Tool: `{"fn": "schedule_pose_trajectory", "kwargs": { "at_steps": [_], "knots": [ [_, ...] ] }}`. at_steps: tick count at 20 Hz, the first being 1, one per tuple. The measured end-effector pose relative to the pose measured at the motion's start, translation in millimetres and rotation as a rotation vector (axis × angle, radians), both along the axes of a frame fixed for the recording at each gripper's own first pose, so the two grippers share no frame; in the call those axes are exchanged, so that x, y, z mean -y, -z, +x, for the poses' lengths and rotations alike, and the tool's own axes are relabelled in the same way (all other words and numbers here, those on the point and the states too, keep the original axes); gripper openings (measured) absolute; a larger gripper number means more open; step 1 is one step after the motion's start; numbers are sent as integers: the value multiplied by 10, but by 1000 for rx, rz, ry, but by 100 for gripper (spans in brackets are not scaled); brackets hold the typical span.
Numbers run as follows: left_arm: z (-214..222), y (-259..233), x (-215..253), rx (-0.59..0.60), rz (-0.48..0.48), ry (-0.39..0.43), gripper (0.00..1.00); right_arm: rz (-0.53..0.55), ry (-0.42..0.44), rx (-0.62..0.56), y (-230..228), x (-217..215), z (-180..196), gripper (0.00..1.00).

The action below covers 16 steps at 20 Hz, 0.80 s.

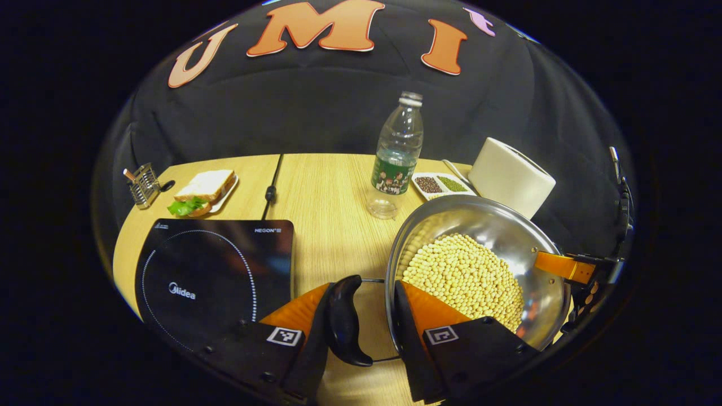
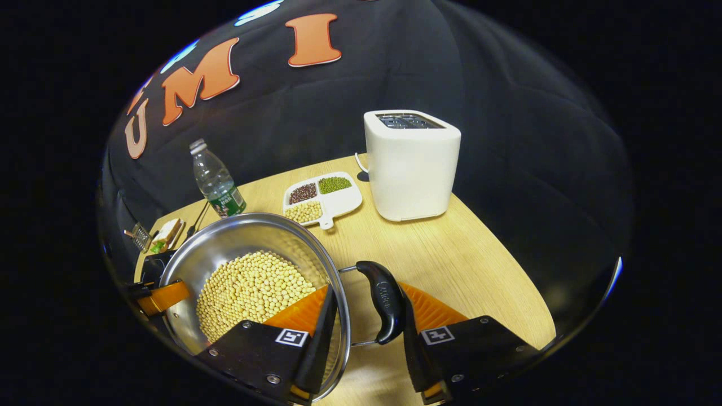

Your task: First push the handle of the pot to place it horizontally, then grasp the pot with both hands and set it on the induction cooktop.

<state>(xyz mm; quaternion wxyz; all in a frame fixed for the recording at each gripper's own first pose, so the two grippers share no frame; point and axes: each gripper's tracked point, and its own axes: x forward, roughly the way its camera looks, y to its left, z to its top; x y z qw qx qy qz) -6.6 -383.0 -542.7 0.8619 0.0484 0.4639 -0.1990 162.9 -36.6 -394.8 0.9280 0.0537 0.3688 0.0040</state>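
A steel pot full of soybeans sits to the right of the black induction cooktop. My left gripper straddles the pot's near side: one finger presses the black side handle from outside, the other lies against the inside of the wall. At the far rim a finger of my right gripper reaches into the pot. In the right gripper view, my right gripper holds the other black handle and the pot wall the same way. Whether the pot rests on the table I cannot tell.
A clear water bottle stands behind the pot, beside a divided dish of beans and a white toaster. At the back left are a sandwich on a plate and a small metal rack. A black cable runs to the cooktop.
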Motion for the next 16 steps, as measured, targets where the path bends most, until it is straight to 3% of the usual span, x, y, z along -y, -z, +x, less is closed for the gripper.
{"fn": "schedule_pose_trajectory", "kwargs": {
  "at_steps": [1, 4, 7, 13, 14, 16],
  "knots": [
    [-15, -89, -27, 8, -8, -3, 63, 2, 1, 10, -91, -19, -38, 58],
    [2, -369, -134, 38, -27, -7, 65, -1, 0, 47, -359, -95, -163, 58],
    [-5, -604, -297, 54, -42, -20, 62, -3, -5, 71, -593, -226, -263, 58],
    [52, -1012, -783, 88, -47, -60, 67, -1, -45, 108, -915, -747, -418, 58],
    [71, -1061, -892, 94, -43, -71, 62, 2, -54, 110, -944, -842, -443, 58],
    [104, -1141, -1113, 107, -34, -93, 63, 8, -73, 112, -975, -1060, -457, 58]
  ]
}}
